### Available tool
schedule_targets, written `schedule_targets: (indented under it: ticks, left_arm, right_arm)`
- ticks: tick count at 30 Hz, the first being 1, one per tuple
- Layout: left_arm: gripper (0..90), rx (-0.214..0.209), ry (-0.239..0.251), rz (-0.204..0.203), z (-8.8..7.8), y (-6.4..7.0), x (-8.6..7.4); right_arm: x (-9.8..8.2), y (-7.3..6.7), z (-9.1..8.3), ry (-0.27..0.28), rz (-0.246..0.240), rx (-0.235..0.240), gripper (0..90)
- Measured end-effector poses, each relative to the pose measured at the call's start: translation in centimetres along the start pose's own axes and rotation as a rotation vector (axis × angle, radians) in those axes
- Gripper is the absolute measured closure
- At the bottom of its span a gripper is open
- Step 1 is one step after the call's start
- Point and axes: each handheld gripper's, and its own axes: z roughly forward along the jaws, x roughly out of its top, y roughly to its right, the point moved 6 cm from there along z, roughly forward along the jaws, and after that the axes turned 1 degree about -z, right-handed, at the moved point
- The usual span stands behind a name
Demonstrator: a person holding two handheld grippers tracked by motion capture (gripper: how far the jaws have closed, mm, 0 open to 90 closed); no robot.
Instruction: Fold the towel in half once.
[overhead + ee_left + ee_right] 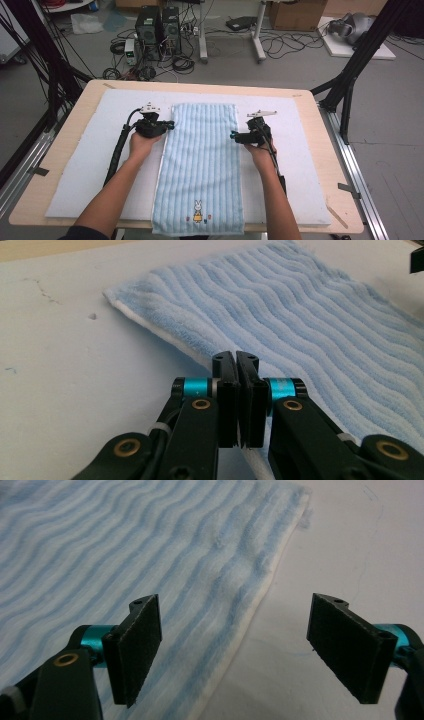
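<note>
Blue towel [200,165] lies flat, lengthwise down the middle of the counter [70,135]. Soft, light, limp terry; best pinched by its edges. Left claw [236,359] clamped on the towel's left edge. Right claw [235,650] agape, straddling the right edge.

Ribbed, fluffy terry-cloth towel [201,165]; matt white foam-like mat [305,165]; smooth pale wooden table [62,150]

Grey floor [300,65] strewn with cables [280,45], computer towers [159,27].
</note>
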Motion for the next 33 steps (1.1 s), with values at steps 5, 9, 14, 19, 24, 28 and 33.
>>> schedule_targets:
  ticks: [5,9,14,19,24,28,33]
  left_arm:
    - [87.2,0.000,-0.004,-0.005,0.0,-0.1,-0.1]
    - [87.2,-0.002,-0.003,-0.004,-0.1,0.0,-0.1]
    - [87.2,-0.003,-0.001,-0.010,-0.1,-0.1,-0.1]
    - [87.2,-0.002,-0.008,-0.008,-0.1,-0.2,-0.3]
    - [87.3,0.012,0.013,-0.021,-0.1,-0.5,-0.1]
    - [87.4,0.022,0.056,-0.081,-0.1,-1.3,0.6]
    - [87.3,0.025,0.082,-0.129,-0.1,-2.0,1.3]
  right_arm:
    - [0.6,-0.2,1.5,-0.026,0.005,-0.006,42.8]
    - [0.6,-0.6,2.4,-0.059,0.001,-0.001,49.9]
    - [0.4,-0.7,2.7,-0.088,0.002,-0.030,57.0]
    - [0.3,-0.6,2.7,-0.095,-0.021,-0.032,71.9]
    - [0.4,-0.5,2.7,-0.091,-0.044,-0.033,86.3]
    - [1.0,-0.3,2.8,-0.060,-0.028,-0.039,86.3]
    - [2.4,-0.2,2.6,-0.002,-0.017,-0.052,86.3]
